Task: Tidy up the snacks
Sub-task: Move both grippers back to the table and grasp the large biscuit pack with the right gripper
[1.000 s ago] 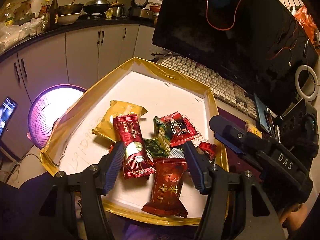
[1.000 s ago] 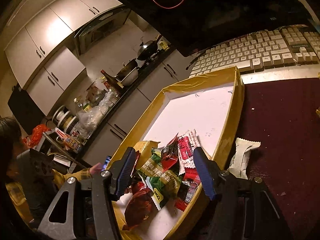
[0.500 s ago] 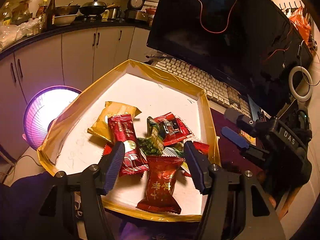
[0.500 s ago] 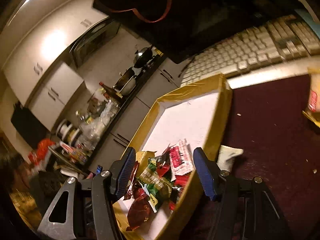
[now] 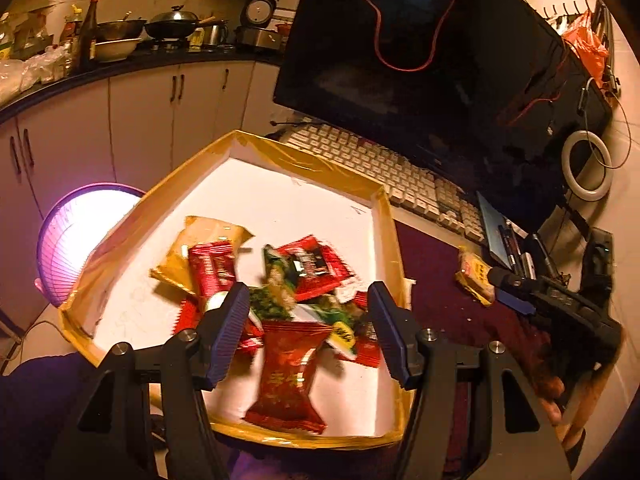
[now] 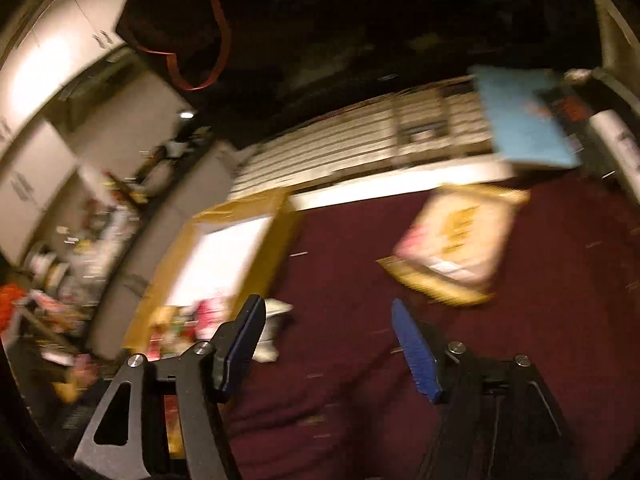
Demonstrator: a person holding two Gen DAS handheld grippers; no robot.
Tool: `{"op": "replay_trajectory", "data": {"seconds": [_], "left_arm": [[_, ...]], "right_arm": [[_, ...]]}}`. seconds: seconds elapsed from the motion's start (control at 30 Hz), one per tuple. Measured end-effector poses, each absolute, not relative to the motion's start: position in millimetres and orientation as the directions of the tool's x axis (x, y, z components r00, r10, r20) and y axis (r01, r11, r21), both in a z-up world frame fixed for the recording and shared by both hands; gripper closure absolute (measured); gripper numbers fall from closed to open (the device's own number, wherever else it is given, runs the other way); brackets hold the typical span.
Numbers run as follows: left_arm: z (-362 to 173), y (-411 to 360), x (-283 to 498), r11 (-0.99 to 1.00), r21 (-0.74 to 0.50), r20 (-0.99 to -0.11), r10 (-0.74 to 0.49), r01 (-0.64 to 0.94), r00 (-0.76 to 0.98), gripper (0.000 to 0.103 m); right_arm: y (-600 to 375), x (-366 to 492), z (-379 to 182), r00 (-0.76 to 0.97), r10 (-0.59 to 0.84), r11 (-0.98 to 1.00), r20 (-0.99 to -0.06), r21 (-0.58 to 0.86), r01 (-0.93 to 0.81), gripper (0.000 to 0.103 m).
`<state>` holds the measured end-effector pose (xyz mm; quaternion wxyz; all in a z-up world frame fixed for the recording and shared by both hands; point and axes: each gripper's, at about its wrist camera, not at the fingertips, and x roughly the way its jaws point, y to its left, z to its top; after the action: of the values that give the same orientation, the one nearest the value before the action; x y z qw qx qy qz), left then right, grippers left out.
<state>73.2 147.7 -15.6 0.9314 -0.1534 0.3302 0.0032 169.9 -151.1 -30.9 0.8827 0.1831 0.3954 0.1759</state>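
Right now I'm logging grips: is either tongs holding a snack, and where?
Nothing is held. Left tongs and right tongs are both open and empty.

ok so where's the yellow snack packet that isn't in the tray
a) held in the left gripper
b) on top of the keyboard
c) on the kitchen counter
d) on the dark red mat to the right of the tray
d: the yellow snack packet lies on the dark red mat, right of the tray and short of the keyboard, with no gripper closed on it.
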Motion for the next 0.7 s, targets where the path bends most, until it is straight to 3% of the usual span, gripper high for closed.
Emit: {"op": "replay_trajectory", "data": {"seconds": [0.23, 0.7], "left_arm": [[-15, 125, 78, 0.968, -0.249, -0.627, -0.129, -0.041, 0.768, 0.04], [-4, 91, 75, 0.974, -0.217, -0.61, -0.19, 0.068, 0.769, 0.035]], "right_arm": [[-183, 198, -58, 0.587, 0.35, 0.913, -0.73, 0.406, -0.04, 0.033], [-198, 225, -62, 0.567, 0.268, 0.929, -0.779, 0.365, 0.063, 0.029]]}}
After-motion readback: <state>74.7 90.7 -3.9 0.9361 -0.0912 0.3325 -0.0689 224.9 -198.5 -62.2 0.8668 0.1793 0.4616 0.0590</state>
